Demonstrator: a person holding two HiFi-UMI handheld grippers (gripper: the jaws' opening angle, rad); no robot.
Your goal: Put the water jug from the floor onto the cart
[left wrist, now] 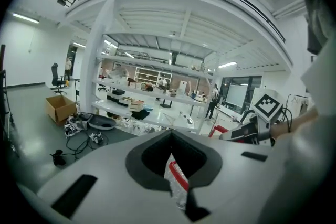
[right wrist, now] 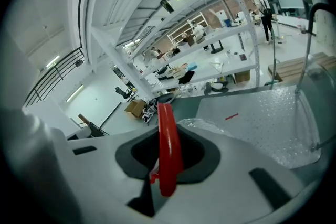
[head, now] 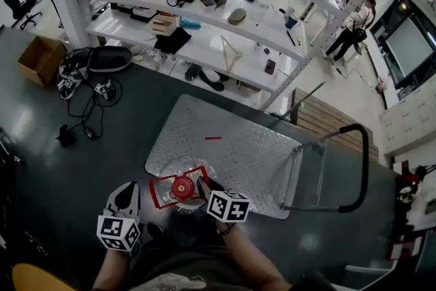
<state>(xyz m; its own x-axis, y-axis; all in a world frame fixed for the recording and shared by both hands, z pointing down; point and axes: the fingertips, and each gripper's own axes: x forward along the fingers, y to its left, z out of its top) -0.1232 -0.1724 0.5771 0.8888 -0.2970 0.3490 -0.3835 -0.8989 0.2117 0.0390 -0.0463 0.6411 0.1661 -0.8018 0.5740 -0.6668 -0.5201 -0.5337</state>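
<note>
The clear water jug (head: 170,172) with its red cap (head: 181,188) hangs at the near-left corner of the cart's metal deck (head: 238,153); I cannot tell whether it rests there. My right gripper (head: 204,189) is shut on the jug's red handle (right wrist: 168,149), which stands upright between its jaws. My left gripper (head: 127,191) is just left of the jug, a small gap from the handle. In the left gripper view its jaws stand close together, and a red strip (left wrist: 178,176) and crinkled clear plastic show in the slit; whether they are pinched is unclear.
The cart's black push handle (head: 361,167) rises at the right. White shelving (head: 204,24) full of items stands beyond the cart. A cardboard box (head: 39,58) and tangled cables (head: 88,112) lie on the floor at left. A wooden pallet (head: 327,119) and a person (head: 354,20) are at far right.
</note>
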